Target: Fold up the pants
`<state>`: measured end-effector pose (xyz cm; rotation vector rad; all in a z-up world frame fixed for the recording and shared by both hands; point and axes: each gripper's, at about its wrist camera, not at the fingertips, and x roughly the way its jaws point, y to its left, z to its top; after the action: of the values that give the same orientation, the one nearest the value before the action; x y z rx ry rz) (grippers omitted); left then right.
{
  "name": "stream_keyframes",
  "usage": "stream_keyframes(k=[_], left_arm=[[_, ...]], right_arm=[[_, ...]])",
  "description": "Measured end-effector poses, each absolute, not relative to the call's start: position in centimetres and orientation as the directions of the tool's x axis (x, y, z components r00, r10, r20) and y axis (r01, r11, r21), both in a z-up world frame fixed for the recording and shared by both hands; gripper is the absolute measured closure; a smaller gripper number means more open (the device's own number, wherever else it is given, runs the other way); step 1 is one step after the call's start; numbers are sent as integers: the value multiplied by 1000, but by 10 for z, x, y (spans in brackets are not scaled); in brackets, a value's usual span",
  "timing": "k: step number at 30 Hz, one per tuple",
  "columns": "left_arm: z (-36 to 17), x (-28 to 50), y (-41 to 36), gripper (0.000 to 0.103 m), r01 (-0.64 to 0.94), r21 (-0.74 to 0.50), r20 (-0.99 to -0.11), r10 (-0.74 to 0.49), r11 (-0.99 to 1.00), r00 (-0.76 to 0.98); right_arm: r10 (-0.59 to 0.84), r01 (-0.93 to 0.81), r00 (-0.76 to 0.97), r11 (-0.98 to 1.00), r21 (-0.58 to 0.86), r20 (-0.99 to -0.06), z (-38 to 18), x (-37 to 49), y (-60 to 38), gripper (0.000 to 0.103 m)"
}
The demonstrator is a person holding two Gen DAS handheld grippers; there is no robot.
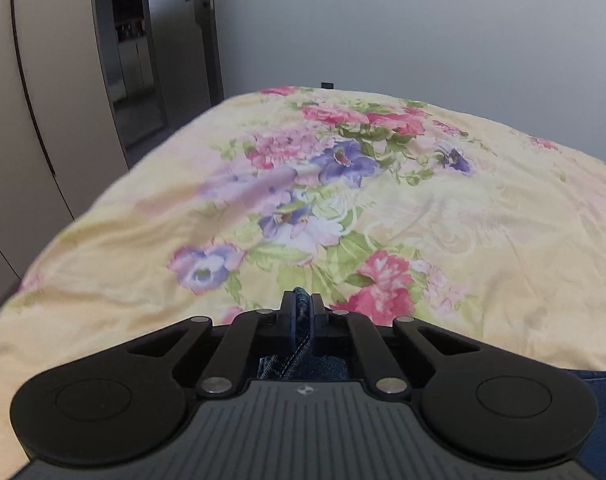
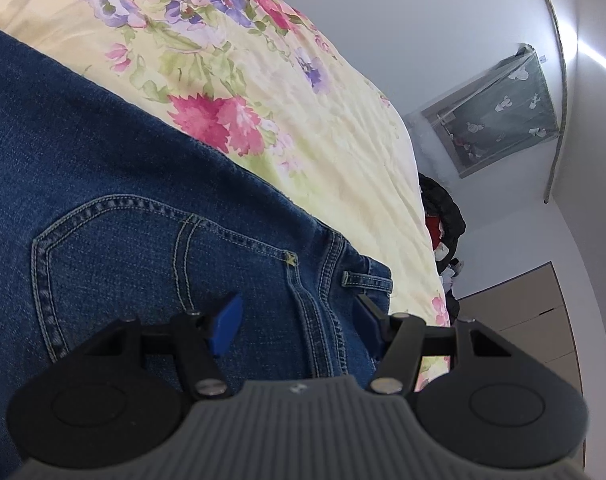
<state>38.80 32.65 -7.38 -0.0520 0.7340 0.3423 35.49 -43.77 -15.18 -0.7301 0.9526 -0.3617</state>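
Left claw [image 1: 302, 305] clamped on jeans [image 2: 115, 184]; right claw [image 2: 296, 322] apart | one pair jeans; one bedspread [image 1: 443, 216]

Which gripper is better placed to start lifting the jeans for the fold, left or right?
Left, probably. The left gripper is already shut on a fold of the jeans, so it could lift at once. The right gripper hangs open over the waistband, gripping nothing.

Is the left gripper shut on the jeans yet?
Yes, shut: the left gripper has its fingers pinching a fold of the jeans between them.
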Motion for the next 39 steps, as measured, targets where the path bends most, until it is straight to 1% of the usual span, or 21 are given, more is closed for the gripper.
stream_keyframes(k=[3, 5, 8, 9, 10, 11, 12, 15, 16, 18, 19, 21, 23, 28, 31, 33, 34, 35, 37, 39], left_arm=[[-78, 403, 330, 97, -345, 131, -686, 336, 929, 645], [-92, 409, 334, 97, -343, 137, -715, 333, 929, 615], [-112, 413, 332, 98, -333, 180, -711, 356, 926, 606], [-119, 415, 331, 103, -346, 217, -704, 392, 913, 593], [-124, 416, 332, 103, -377, 269, -689, 451, 886, 568], [-127, 415, 338, 103, -396, 270, -690, 463, 877, 556], [-128, 412, 347, 103, -418, 247, -696, 460, 874, 551], [-115, 397, 361, 103, -412, 138, -714, 379, 901, 589], [-107, 391, 361, 102, -402, 115, -716, 356, 908, 600], [-92, 378, 361, 97, -375, 47, -738, 285, 926, 612], [-85, 370, 358, 94, -359, 26, -740, 259, 933, 620], [-74, 353, 348, 94, -323, 12, -735, 227, 946, 639], [-68, 336, 340, 94, -273, -3, -750, 179, 962, 637], [-74, 302, 308, 94, -184, 68, -773, 168, 981, 611], [-90, 292, 292, 94, -164, 130, -784, 202, 978, 586], [-100, 292, 288, 94, -166, 145, -794, 215, 975, 569], [-106, 293, 286, 94, -168, 157, -799, 225, 973, 558], [-111, 293, 285, 94, -173, 171, -802, 239, 970, 547], [-118, 294, 284, 94, -179, 183, -804, 253, 967, 539], [-122, 296, 284, 94, -184, 191, -810, 261, 964, 526]], right_arm=[[-587, -7, 545, 711, -704, -598, -149, 352, -441, 46], [-586, 10, 550, 718, -696, -595, -147, 348, -443, 46], [-581, 15, 550, 725, -688, -600, -144, 343, -445, 46], [-579, 15, 551, 727, -686, -601, -143, 341, -446, 46], [-575, 15, 553, 730, -683, -603, -142, 339, -446, 46], [-573, 17, 554, 733, -680, -604, -142, 336, -447, 46], [-570, 18, 553, 737, -675, -607, -141, 334, -447, 46], [-551, 24, 557, 758, -652, -621, -138, 326, -449, 46], [-545, 30, 557, 767, -641, -626, -137, 324, -450, 46], [-534, 47, 558, 785, -618, -635, -135, 320, -450, 46], [-526, 58, 561, 795, -604, -639, -133, 317, -450, 46], [-508, 74, 570, 814, -575, -646, -130, 312, -447, 46], [-484, 86, 575, 837, -540, -659, -125, 303, -443, 46], [-399, 104, 590, 900, -424, -702, -108, 268, -429, 46], [-340, 120, 576, 935, -335, -743, -102, 239, -419, 46], [-299, 129, 566, 953, -275, -769, -100, 221, -411, 46], [-269, 131, 560, 963, -237, -784, -100, 211, -406, 48], [-240, 134, 554, 971, -200, -797, -102, 201, -401, 52], [-190, 135, 537, 981, -138, -822, -108, 184, -390, 53], [-147, 148, 516, 986, -81, -844, -118, 172, -381, 60]])
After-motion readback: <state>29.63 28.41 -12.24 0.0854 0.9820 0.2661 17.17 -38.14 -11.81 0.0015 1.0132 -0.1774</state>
